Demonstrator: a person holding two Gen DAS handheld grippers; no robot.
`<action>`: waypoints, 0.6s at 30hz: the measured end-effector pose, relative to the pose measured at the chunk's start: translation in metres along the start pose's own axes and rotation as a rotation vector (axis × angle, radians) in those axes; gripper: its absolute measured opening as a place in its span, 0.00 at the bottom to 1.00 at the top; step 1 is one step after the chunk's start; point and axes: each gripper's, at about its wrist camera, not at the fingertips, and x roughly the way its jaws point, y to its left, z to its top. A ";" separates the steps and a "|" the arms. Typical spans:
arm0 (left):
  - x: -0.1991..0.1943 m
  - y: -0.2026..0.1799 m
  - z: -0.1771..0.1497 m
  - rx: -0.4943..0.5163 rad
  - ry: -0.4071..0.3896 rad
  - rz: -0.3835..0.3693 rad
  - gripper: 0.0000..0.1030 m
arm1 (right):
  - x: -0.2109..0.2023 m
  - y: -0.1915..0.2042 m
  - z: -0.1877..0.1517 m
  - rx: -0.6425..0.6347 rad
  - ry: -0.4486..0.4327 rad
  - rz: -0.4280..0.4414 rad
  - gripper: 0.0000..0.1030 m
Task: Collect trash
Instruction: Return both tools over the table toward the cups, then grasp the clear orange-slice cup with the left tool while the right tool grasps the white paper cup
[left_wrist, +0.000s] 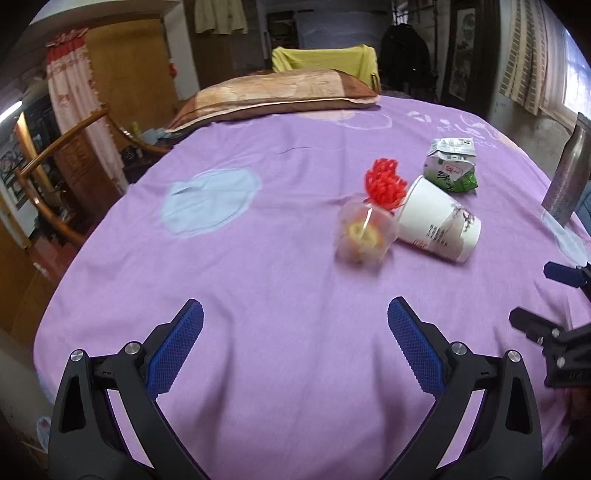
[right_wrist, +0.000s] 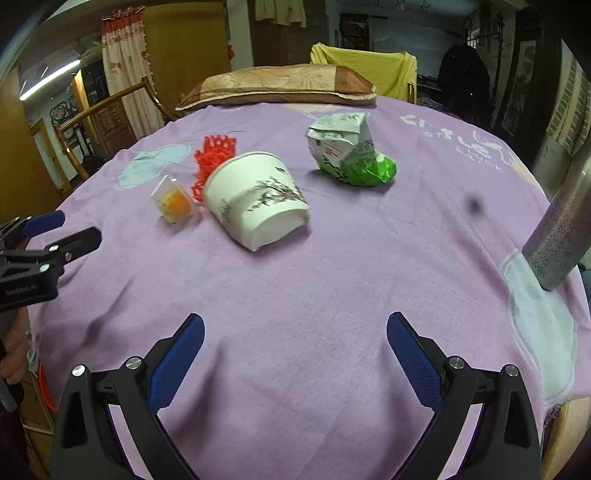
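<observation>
On the purple bedsheet (left_wrist: 258, 295) lies a white paper cup (left_wrist: 437, 221) (right_wrist: 255, 199) on its side. Beside it are a red foam net (left_wrist: 384, 182) (right_wrist: 212, 158) and a small clear plastic tub with yellow fruit (left_wrist: 364, 232) (right_wrist: 173, 203). A crumpled green and white carton (left_wrist: 452, 168) (right_wrist: 351, 151) lies farther back. My left gripper (left_wrist: 295, 314) (right_wrist: 70, 229) is open and empty, short of the tub. My right gripper (right_wrist: 295, 325) (left_wrist: 535, 295) is open and empty, short of the paper cup.
A brown pillow (right_wrist: 277, 86) lies along the bed's far edge, with a yellow-draped chair (right_wrist: 369, 66) behind it. A speckled metal cylinder (right_wrist: 557, 229) (left_wrist: 569, 177) stands at the right edge of the bed. A wooden chair (left_wrist: 55, 166) stands left of the bed. A person's hand (right_wrist: 13, 350) shows low left.
</observation>
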 end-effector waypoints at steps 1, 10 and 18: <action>0.009 -0.005 0.007 0.007 0.008 -0.013 0.93 | 0.004 -0.003 0.001 0.012 0.013 0.011 0.94; 0.058 -0.026 0.034 0.042 0.060 -0.044 0.94 | 0.013 -0.010 0.000 0.086 0.083 0.062 0.95; 0.080 -0.026 0.041 0.032 0.095 -0.038 0.94 | 0.017 -0.003 0.001 0.043 0.108 0.037 0.96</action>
